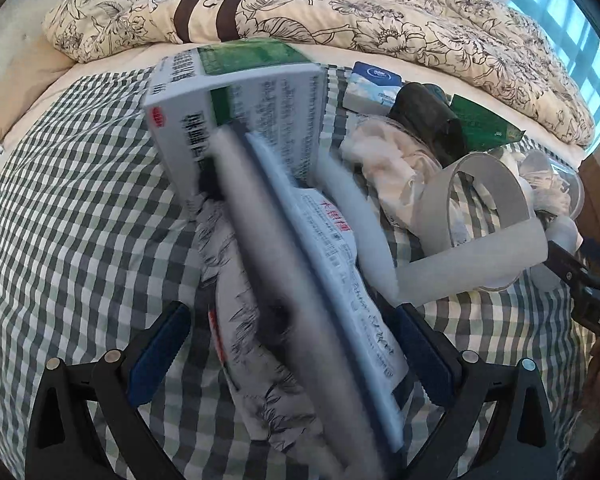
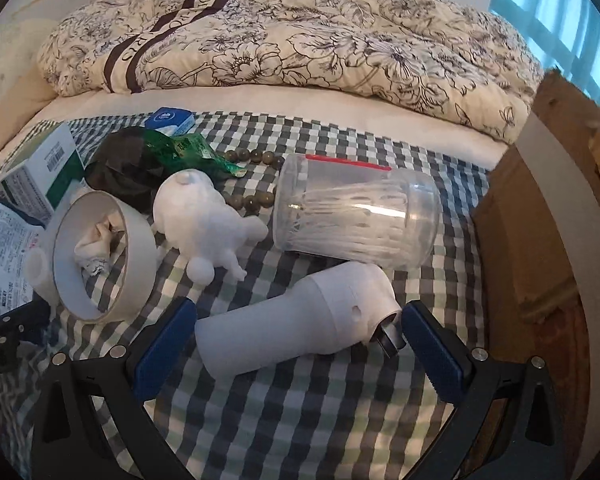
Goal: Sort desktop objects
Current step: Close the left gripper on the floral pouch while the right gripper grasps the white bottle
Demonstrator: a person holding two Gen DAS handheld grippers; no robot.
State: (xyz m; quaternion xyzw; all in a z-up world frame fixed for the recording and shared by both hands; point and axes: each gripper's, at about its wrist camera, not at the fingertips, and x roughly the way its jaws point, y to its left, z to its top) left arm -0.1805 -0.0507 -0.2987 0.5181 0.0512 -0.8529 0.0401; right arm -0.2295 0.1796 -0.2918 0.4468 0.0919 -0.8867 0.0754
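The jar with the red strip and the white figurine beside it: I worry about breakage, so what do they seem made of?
The jar looks like clear glossy plastic: see-through wall, bright highlight, thin white sticks visible inside. The white figurine looks matte and chalky, perhaps plaster or unglazed ceramic, though a matte plastic cannot be ruled out.

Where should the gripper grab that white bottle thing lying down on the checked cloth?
Probably around the plain round body of the white plastic dispenser, coming straight down from above. It lies on its side between the open right gripper fingers; its head end, with the metal nozzle, is lumpier.
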